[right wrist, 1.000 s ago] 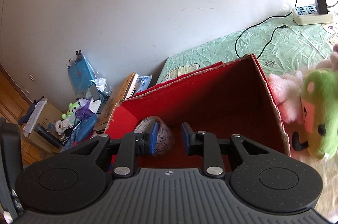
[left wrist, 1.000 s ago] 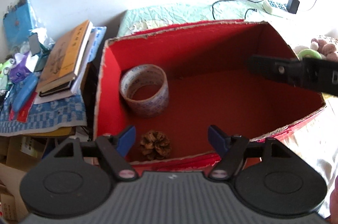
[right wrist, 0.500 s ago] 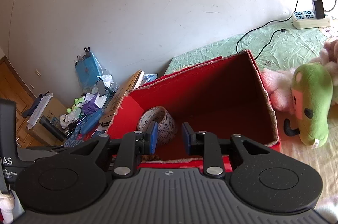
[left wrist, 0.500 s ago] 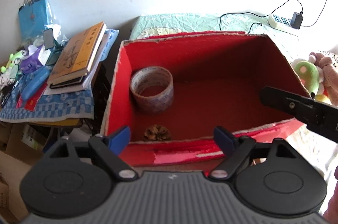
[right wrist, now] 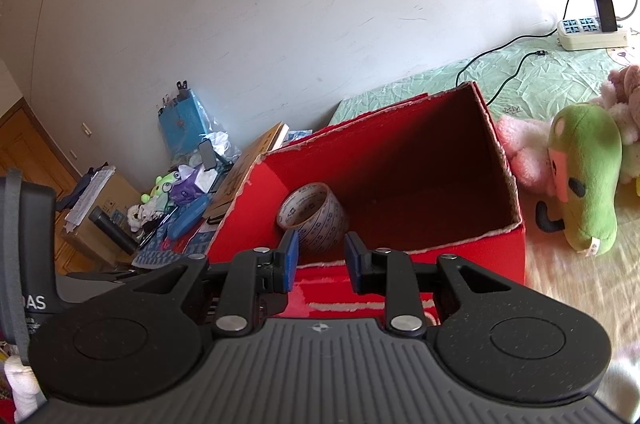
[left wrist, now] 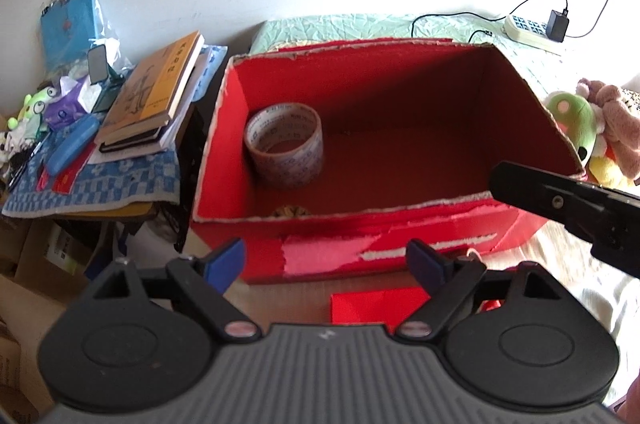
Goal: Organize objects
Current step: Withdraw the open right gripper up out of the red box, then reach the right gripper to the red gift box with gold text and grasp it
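A red cardboard box stands open on the bed. Inside it lie a roll of clear printed tape and a pine cone, mostly hidden behind the front wall. My left gripper is open and empty, in front of and below the box's front wall. My right gripper is empty, its jaws a narrow gap apart, in front of the box's near rim. One of its fingers crosses the right of the left wrist view.
A green plush toy and pink plush toys lie right of the box. A side table left of it holds books and clutter. A power strip with cables lies behind. A red flat piece lies under my left gripper.
Both grippers have pulled back and away from the box; it now sits farther off, with its outer front wall in view. The pine cone is now mostly hidden.
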Motion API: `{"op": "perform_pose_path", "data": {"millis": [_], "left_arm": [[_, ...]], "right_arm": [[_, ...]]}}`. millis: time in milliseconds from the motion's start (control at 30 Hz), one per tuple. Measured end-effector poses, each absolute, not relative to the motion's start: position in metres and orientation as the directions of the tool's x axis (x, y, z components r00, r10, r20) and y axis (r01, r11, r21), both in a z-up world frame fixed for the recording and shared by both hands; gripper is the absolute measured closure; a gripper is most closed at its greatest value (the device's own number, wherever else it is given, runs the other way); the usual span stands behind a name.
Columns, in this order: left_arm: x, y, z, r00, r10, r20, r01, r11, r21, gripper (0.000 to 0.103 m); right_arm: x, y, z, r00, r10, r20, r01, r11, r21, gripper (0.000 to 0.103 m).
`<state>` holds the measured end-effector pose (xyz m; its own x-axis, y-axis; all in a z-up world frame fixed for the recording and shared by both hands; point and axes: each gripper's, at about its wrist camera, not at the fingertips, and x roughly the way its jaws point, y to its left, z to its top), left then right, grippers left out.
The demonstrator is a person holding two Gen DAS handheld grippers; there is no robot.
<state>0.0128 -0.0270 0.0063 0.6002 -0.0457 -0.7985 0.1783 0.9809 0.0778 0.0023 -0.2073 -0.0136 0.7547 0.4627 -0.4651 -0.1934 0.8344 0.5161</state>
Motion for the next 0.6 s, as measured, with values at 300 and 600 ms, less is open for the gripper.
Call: {"op": "perform_pose_path", "data": {"millis": [300,600], "left_arm": [[0.003,-0.022,-0.006,0.572,-0.034,-0.82,0.162,0.984,0.072,0.014],[-0.003,-0.02,-0.02,0.537,-0.026,-0.843,0.165,0.983,0.074,0.013]], "right_arm": [[-0.01,-0.201,-0.022,0.717,0.49,-0.495,-0.209,0.83,0.517,0.075],[-0.013,-0.195,-0.036,0.67,0.507,-0.543,-0.196,0.826,0.529,0.075]]}}
